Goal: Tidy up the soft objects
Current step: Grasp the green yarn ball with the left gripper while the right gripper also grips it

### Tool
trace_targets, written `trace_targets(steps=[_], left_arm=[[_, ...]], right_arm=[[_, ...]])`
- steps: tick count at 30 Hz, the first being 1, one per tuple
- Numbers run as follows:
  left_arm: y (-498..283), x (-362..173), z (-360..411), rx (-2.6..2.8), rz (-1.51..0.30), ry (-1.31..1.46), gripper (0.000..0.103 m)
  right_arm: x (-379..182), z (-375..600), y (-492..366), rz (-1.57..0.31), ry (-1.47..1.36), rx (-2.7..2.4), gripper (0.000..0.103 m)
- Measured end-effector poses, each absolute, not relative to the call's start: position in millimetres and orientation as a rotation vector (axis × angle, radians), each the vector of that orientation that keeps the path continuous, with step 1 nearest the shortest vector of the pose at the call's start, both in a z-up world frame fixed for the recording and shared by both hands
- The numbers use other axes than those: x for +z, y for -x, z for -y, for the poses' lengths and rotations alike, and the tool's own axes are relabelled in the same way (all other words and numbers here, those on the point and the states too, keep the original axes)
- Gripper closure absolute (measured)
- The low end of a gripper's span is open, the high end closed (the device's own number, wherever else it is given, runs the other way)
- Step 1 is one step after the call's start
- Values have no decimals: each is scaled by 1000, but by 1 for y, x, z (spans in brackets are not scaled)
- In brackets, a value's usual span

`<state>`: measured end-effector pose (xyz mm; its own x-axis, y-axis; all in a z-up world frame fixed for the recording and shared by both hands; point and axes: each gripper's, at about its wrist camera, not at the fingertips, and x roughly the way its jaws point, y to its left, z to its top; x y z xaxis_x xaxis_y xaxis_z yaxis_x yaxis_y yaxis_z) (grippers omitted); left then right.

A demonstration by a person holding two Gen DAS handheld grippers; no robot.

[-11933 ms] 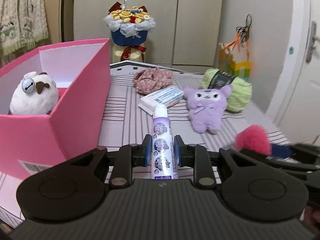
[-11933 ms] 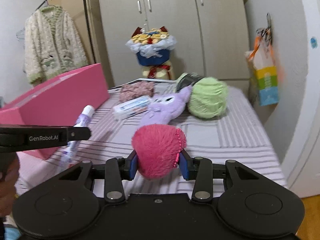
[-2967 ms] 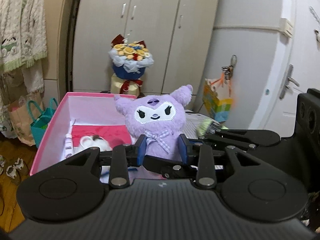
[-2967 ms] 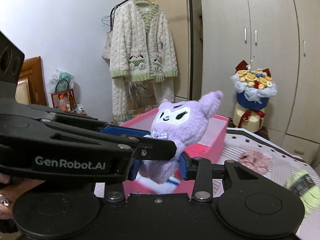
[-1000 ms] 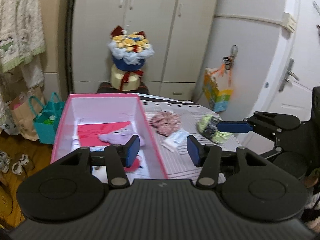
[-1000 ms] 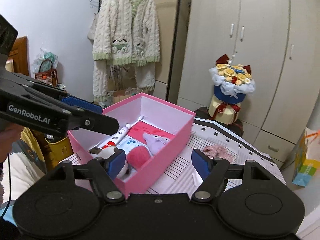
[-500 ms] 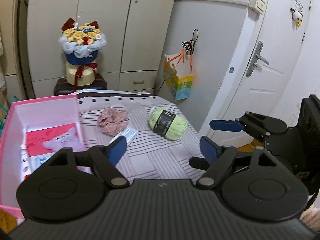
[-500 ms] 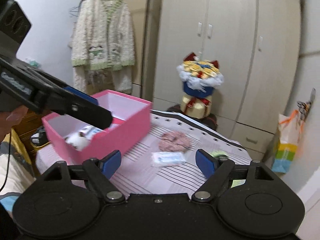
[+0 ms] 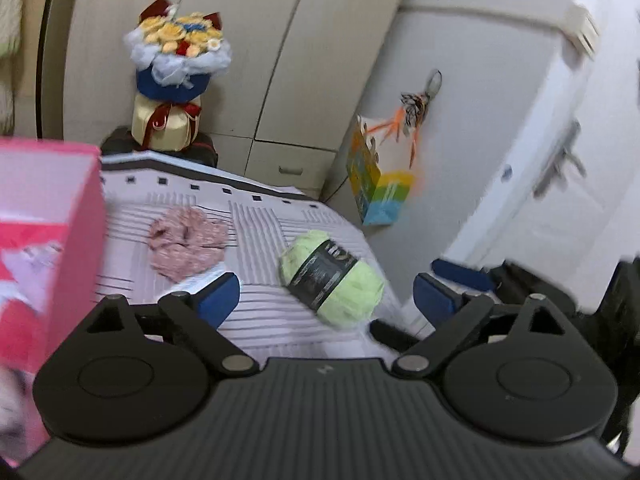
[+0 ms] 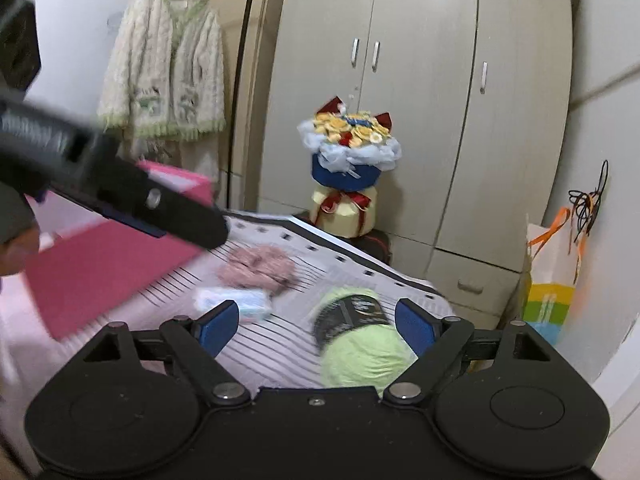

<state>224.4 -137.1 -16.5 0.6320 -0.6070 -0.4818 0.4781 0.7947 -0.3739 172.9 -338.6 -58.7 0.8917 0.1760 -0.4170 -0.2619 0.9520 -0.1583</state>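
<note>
The left gripper (image 9: 326, 298) stands wide with nothing between its blue pads; its jaws have just been opening. The right gripper (image 10: 316, 324) also stands wide, its jaws likewise just opened further, and no pad touches anything.

In the right wrist view, the light green ball of yarn with a black paper band (image 10: 358, 340) lies on the striped bedcover (image 10: 276, 344), seen between the right gripper's fingers toward the right pad; the gripper body cuts off its near side. The writing on the band is too blurred to read. Left of it lies a small white and blue packet (image 10: 236, 300), partly hidden behind the left pad, its print unreadable. Farther off lies a crumpled pink floral cloth (image 10: 258, 266).

The pink cardboard box (image 9: 52, 240) sits at the left, cut off by the frame edge; its contents are blurred and cannot be told apart. The left gripper's arm crosses the box in the right wrist view, its lettering smeared. Behind the bed stands a flower bouquet in blue wrap (image 10: 350, 148) before a beige wardrobe (image 10: 420, 80).
</note>
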Motion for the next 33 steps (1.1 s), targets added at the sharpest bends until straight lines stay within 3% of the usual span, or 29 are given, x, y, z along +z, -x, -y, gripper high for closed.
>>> trace_targets(steps=[10,20,21,22,25,28,33], left_arm=[[-283,-72,182,-581,-781,378,12],[-314,-99,206,-521,-811,461,12],[-315,-102,207,-522,-817,465,14],[-317,-105,208,-526,-820,463,15],[-320,-113,212,-529,-841,458,25],[-320,-120,215,-572,-869,484,32],[-306,-116,215,-573,-854,459,33]], right_arm=[[-100,367,-230,-538,244,276,12],[-125,381,-260,-594,125,287,12],[-128,382,-263,-627,110,286,14],[-129,383,-263,-641,91,289,27],[-132,384,-256,-636,38,297,38],[-133,379,-247,-630,18,257,43],[-130,367,-237,-627,-50,193,48]])
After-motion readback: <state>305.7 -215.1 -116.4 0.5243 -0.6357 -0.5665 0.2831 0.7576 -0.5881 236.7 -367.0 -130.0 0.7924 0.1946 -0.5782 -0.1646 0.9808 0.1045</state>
